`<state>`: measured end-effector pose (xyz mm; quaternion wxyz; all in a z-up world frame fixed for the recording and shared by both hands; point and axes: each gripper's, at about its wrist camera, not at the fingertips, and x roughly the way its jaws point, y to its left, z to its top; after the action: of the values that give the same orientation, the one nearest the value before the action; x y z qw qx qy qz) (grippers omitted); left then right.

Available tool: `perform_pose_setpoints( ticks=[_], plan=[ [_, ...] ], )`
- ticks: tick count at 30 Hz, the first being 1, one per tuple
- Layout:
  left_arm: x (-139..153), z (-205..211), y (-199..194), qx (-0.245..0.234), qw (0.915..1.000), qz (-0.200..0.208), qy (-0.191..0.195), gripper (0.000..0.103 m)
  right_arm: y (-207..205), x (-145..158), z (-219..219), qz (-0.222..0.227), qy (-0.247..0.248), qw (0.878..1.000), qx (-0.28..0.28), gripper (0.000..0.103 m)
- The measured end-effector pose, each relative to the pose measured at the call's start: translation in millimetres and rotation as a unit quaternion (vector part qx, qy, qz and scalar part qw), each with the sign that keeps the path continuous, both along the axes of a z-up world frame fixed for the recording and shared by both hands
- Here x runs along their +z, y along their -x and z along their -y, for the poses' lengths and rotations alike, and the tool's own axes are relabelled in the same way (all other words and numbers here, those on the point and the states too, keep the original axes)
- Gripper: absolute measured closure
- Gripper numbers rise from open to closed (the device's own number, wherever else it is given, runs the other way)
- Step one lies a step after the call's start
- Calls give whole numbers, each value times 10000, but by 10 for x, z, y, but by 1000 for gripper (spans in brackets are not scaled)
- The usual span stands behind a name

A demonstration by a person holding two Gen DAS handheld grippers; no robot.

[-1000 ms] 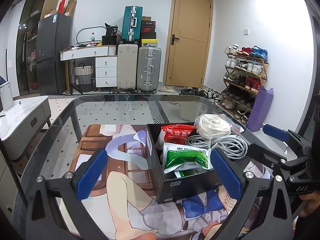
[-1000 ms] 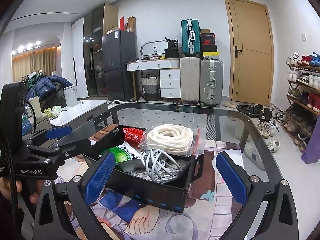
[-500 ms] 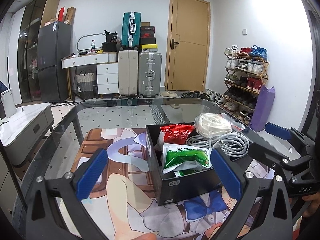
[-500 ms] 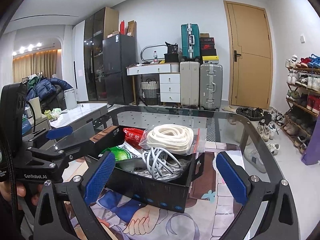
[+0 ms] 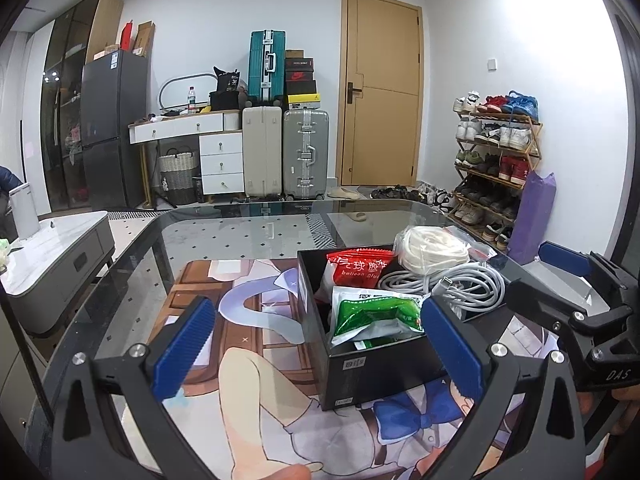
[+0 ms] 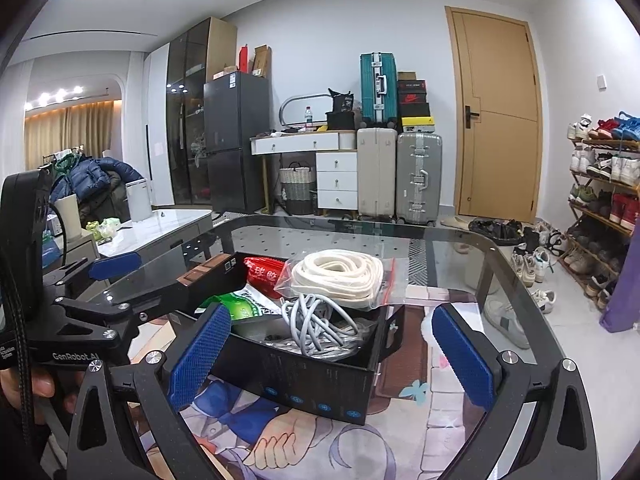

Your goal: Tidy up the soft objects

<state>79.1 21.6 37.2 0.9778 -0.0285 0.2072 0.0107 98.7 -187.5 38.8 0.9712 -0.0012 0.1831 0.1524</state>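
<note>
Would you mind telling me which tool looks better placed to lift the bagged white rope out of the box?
Right, probably: the right tool faces the bagged white rope almost centrally, open.

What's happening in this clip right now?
A person holds a gripper in each hand over a black box on a glass table. The left gripper and right gripper are both open and empty. The box already holds a bagged white rope, grey cable, and red and green packets.
</note>
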Motion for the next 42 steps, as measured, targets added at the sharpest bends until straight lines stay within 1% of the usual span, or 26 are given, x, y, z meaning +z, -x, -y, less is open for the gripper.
perform_pose_setpoints(
  ticks=[5,16,30,42],
  plan=[
    [-20,-15,-31,38,10000,-80,28,0,0,-4,-18,-7,39,10000,-14,1],
    [-31,-37,-30,65,10000,-65,29,0,-20,12,12,-20,-39,10000,-57,1],
    [-30,-91,-43,135,9997,-110,159,0,-28,16,41,-14,-58,10000,-69,1],
    [-27,-67,-39,129,9998,-93,96,0,-24,15,45,-12,-58,10000,-73,1]
  ],
)
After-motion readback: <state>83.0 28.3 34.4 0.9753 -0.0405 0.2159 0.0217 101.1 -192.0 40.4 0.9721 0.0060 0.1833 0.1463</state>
